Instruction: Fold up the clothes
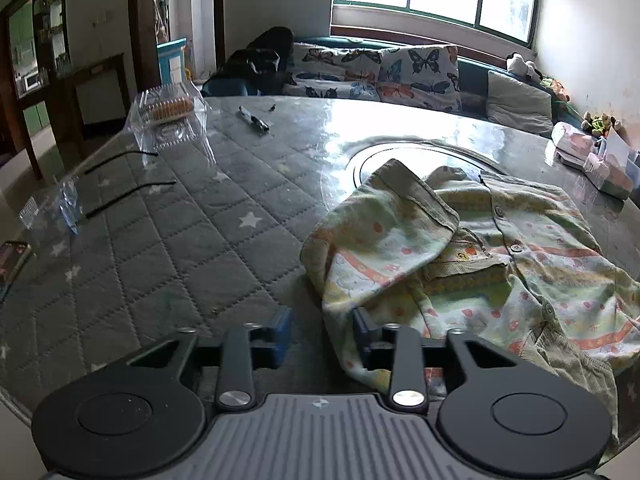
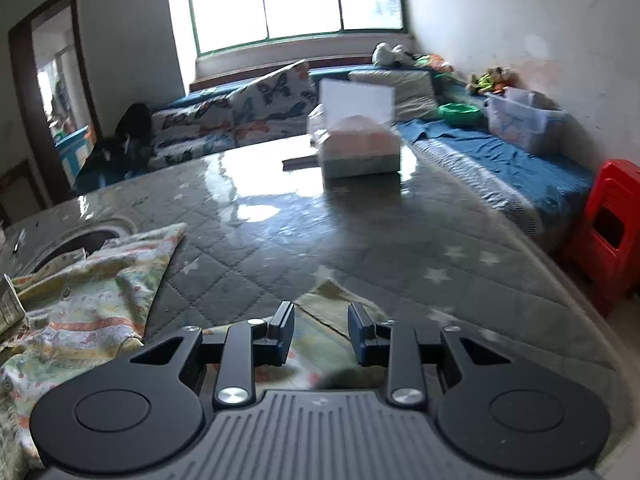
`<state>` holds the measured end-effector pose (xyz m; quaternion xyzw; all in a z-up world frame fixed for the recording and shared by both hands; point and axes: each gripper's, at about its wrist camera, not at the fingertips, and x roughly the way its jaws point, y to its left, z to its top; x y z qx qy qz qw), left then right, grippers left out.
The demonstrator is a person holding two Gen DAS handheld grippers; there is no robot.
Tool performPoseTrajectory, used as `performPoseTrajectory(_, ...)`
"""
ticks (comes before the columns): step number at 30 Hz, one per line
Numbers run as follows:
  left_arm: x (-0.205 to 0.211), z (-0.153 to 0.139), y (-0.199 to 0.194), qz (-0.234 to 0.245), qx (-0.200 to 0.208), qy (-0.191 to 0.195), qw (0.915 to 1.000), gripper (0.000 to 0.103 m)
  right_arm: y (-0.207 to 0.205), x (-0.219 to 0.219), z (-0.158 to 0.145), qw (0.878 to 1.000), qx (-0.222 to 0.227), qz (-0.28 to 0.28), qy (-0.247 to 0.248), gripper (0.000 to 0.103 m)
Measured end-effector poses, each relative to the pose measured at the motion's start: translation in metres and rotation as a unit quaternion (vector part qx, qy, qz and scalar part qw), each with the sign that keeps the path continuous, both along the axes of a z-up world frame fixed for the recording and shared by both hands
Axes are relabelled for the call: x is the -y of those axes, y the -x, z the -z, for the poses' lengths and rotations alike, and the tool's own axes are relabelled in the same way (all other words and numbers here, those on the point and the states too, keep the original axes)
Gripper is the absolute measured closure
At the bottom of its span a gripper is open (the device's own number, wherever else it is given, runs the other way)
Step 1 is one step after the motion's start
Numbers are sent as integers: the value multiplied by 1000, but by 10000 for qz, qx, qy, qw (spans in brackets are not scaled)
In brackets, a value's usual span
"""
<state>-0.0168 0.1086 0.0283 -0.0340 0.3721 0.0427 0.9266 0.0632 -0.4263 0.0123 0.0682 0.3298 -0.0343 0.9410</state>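
The little shirt [image 1: 472,256] is spread out, rumpled, on the quilted table [image 1: 168,240], near its front edge. It looks soft, thin and light — it will flop and bunch when lifted. It is best taken by a cuff, a hem or a corner. The left gripper [image 1: 322,336] is partly open at the shirt's near edge, with nothing pinched. The right gripper [image 2: 321,332] is partly open too — a cloth corner [image 2: 332,300] lies under the gap, not squeezed. Much bare table is left for folding. A tissue box [image 2: 360,148] sits well apart.
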Motion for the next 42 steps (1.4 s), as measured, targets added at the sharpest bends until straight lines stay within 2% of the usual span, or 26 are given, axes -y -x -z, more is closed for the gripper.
performPoseTrajectory(7,-1,-6,1,34,111,-8,9999,54,-44,-14,24,9989,-374,-130,236,73)
performPoseTrajectory(12,6,-8,-10,141,163,32,9998,53,-51,-19,31,9985,-364,-91,410,72)
performPoseTrajectory(15,14,-8,-17,278,198,47,9994,53,-52,-22,31,9975,-366,-86,603,87)
performPoseTrajectory(17,20,-8,-21,362,219,53,9991,53,-52,-19,28,9979,-337,-90,546,97)
performPoseTrajectory(22,35,-9,-34,509,255,123,9983,53,-43,-15,11,9989,-31,-22,472,98)
performPoseTrajectory(26,60,-10,-42,926,302,188,9951,53,-15,-7,-12,9985,329,66,438,99)
performPoseTrajectory(31,100,-11,-52,1524,357,274,9873,53,48,10,-28,9974,494,340,394,99)
performPoseTrajectory(36,149,-10,-57,2224,362,271,9739,52,105,34,-16,9964,166,822,135,99)
performPoseTrajectory(40,187,-7,-59,2716,315,202,9617,52,123,48,-10,9930,65,1146,282,96)
performPoseTrajectory(42,205,-6,-58,2950,302,152,9549,52,119,49,-12,9934,114,1110,257,94)
